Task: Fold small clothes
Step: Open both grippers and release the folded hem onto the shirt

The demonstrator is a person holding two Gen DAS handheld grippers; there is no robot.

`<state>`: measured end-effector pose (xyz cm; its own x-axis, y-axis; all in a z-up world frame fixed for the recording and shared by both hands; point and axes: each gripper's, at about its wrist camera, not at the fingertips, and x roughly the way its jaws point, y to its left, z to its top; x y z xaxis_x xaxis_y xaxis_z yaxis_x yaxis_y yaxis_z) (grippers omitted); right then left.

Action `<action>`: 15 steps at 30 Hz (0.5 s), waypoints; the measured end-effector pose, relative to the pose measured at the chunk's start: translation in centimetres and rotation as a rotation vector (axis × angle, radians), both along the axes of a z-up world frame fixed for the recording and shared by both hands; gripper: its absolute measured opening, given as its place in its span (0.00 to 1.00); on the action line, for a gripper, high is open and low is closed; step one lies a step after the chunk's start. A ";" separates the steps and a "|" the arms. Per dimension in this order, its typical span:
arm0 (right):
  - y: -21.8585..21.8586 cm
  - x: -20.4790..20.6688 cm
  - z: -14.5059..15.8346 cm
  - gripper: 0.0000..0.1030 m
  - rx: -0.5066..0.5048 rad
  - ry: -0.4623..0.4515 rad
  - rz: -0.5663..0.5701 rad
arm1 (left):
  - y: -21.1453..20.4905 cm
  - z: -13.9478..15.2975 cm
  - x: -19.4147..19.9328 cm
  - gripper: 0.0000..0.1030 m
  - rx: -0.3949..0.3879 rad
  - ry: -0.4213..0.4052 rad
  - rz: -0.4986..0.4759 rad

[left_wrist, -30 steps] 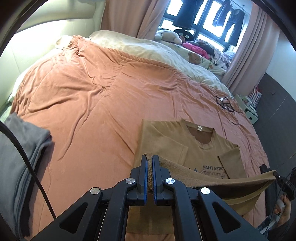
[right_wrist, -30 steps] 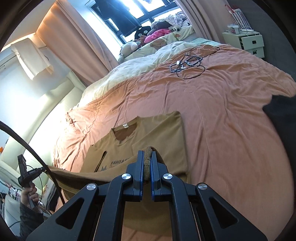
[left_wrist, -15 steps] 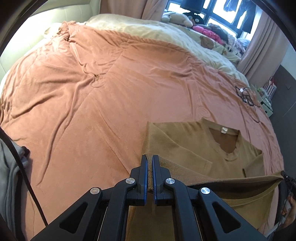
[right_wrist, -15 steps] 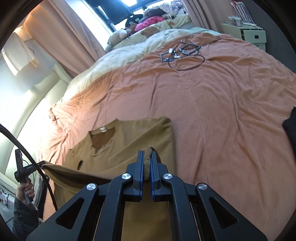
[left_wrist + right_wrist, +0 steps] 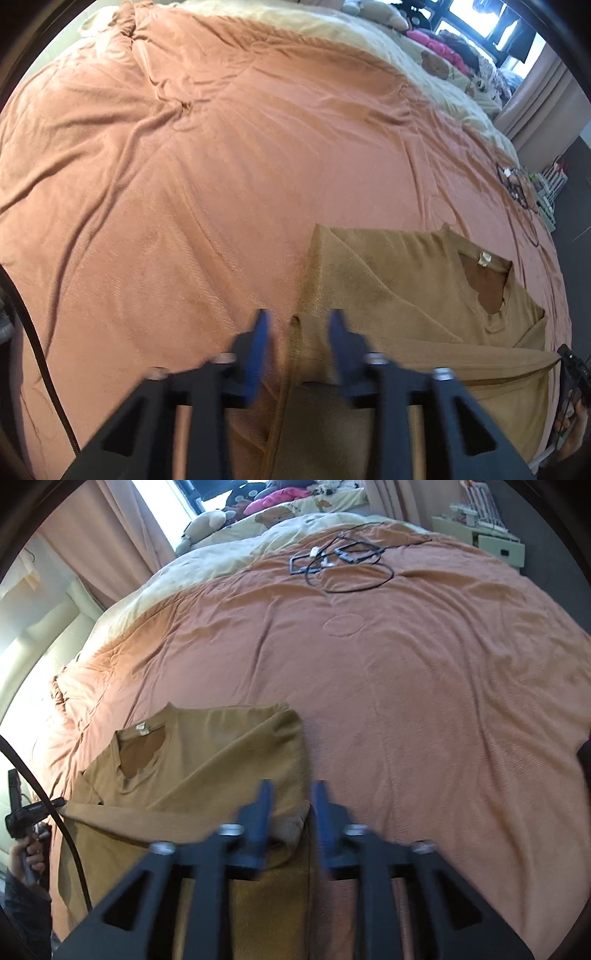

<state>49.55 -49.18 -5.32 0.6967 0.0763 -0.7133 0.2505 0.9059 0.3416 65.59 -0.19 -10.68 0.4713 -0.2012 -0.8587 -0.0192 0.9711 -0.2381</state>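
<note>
Left wrist view: a tan T-shirt point(image 5: 406, 295) lies flat on a bed's rust-orange cover point(image 5: 184, 166), collar pointing away, its hem already folded up toward the chest. The left hand-held gripper point(image 5: 299, 325) hovers low with its fingers apart, one folded corner lying between them, not pinched. The right hand-held gripper point(image 5: 291, 801) is likewise spread over the opposite corner. The folded edge runs crosswise between the two, each equally near its own corner. A tangle of cables point(image 5: 340, 561) lies well apart.
</note>
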 end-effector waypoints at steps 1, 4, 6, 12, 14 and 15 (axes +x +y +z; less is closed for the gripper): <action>0.1 -0.4 0.5 0.59 -0.009 -0.017 -0.004 | 0.4 0.6 -0.4 0.71 0.000 -0.023 0.000; 0.8 -1.7 1.6 0.66 -0.062 -0.031 0.006 | 0.9 1.8 -1.4 0.73 0.020 -0.052 -0.036; 1.3 -2.7 1.7 0.66 -0.087 -0.022 0.026 | 0.9 2.1 -1.9 0.73 0.034 -0.049 -0.072; 3.0 -4.4 1.6 0.66 -0.185 0.037 0.080 | -0.9 1.7 -3.8 0.73 0.142 -0.038 -0.217; 3.4 -4.4 1.7 0.66 -0.221 0.055 0.091 | -1.8 1.0 -4.2 0.73 0.188 -0.011 -0.267; 3.6 -4.4 1.5 0.66 -0.233 0.070 0.098 | -2.2 0.6 -4.3 0.73 0.209 0.007 -0.288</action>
<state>45.11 -45.57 -3.77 0.6424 -0.0312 -0.7658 0.1733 0.9792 0.1055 61.29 -2.38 -10.12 0.4145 -0.1441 -0.8986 0.2610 0.9647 -0.0343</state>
